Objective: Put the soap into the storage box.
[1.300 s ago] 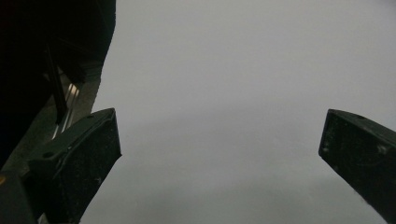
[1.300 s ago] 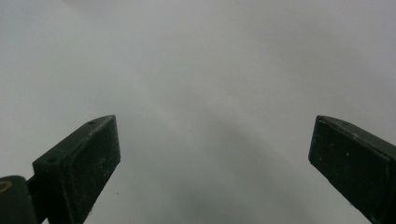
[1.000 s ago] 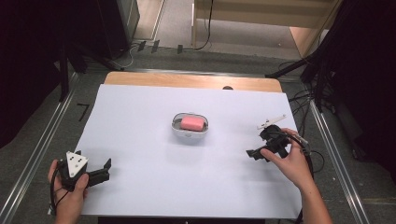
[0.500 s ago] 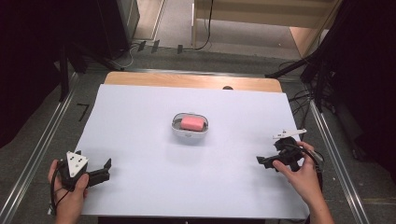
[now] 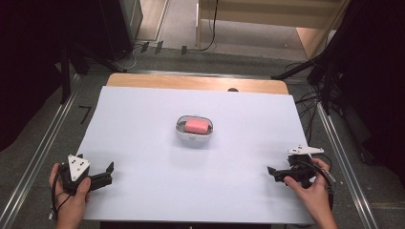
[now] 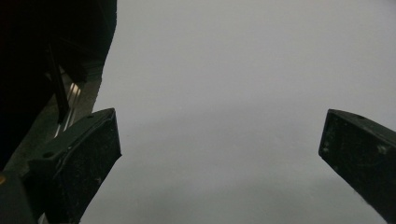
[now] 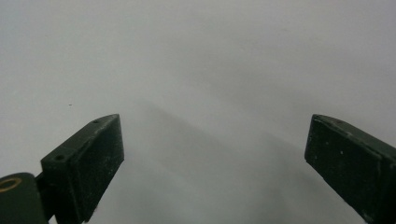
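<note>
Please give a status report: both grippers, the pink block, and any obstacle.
Left gripper open, empty, near table corner. Right gripper open, empty, near right edge. Pink block in white dish, mid-table, untouched. White tabletop between: no obstacle.

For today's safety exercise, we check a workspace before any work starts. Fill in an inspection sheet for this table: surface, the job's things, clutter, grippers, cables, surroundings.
Surface: white sheet covers the table; a wooden strip shows at the far edge.
Job's things: pink block lies inside a small pale dish at mid-table, apart from both grippers.
Clutter: nothing seen on the sheet.
Grippers: left gripper near the front left corner, jaws apart, holding nothing; right gripper near the front right, jaws apart, holding nothing.
Cables: one trails from each gripper; more lie on the floor beyond the table.
Surroundings: grey floor, metal rails at both sides, dark curtains.
</note>
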The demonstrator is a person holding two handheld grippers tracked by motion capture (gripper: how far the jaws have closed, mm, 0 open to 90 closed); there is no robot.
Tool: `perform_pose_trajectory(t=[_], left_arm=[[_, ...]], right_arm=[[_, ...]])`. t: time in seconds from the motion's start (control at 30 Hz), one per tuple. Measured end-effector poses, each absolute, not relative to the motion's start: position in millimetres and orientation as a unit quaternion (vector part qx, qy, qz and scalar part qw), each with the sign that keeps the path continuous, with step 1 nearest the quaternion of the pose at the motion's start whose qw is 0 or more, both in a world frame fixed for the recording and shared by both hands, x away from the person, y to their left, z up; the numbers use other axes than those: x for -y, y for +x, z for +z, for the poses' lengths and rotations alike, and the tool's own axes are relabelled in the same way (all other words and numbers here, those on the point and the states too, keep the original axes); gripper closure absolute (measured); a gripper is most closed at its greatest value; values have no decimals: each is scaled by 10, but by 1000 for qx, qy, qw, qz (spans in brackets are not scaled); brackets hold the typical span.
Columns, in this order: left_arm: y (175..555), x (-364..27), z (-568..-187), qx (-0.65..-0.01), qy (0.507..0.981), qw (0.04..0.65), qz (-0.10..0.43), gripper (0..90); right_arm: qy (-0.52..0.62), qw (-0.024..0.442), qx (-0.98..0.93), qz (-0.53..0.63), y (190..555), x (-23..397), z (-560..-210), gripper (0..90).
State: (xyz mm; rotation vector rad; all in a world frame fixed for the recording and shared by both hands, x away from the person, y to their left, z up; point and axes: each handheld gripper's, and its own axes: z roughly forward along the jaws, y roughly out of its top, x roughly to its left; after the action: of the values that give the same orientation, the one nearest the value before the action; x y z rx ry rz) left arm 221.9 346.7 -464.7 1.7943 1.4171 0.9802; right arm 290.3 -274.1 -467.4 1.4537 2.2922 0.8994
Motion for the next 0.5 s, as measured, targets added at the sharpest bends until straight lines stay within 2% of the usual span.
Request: perform_pose_trajectory(t=[0.5], left_arm=[[2218, -3467, -4647, -541, 682, 323, 373, 0]], right_arm=[[537, 183, -749, 343, 2517, 3040, -4825, 129]])
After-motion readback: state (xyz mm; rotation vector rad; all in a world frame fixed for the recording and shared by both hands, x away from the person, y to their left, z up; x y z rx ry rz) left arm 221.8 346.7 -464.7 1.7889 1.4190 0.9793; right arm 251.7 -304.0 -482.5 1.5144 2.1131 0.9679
